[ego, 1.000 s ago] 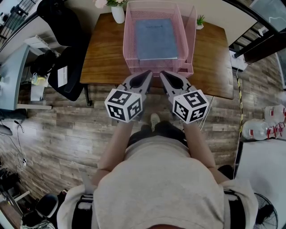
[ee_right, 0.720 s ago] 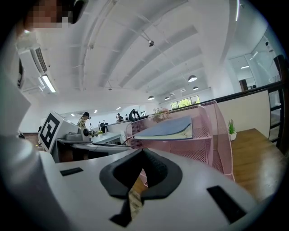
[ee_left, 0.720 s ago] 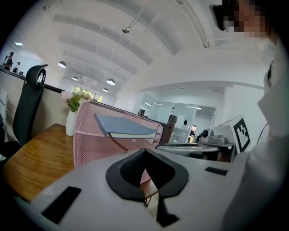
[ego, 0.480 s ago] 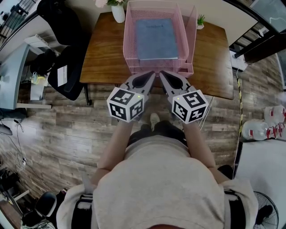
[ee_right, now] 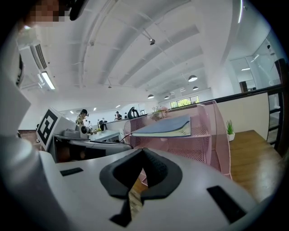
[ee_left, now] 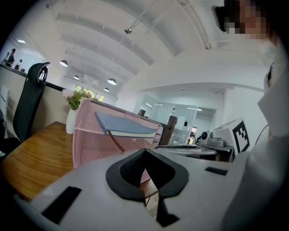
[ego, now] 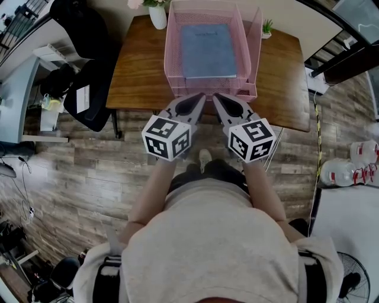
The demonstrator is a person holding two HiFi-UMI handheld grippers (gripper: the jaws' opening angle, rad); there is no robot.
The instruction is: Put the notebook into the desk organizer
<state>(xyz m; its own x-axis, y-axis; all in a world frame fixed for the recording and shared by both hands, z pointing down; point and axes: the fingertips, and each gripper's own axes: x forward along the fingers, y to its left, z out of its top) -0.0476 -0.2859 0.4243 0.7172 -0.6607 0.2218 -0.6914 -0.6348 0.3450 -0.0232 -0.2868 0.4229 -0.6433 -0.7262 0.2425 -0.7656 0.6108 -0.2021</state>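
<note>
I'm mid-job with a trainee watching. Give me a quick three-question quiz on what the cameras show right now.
1. True or false: the notebook lies in the organizer.
2. The left gripper is: A) shut on the notebook; B) shut with nothing between its fingers; C) wide open.
3. Fill in: on the desk, just left of the organizer's far corner, stands a white ____.

Key: 1 true. 2 B. 3 vase.
</note>
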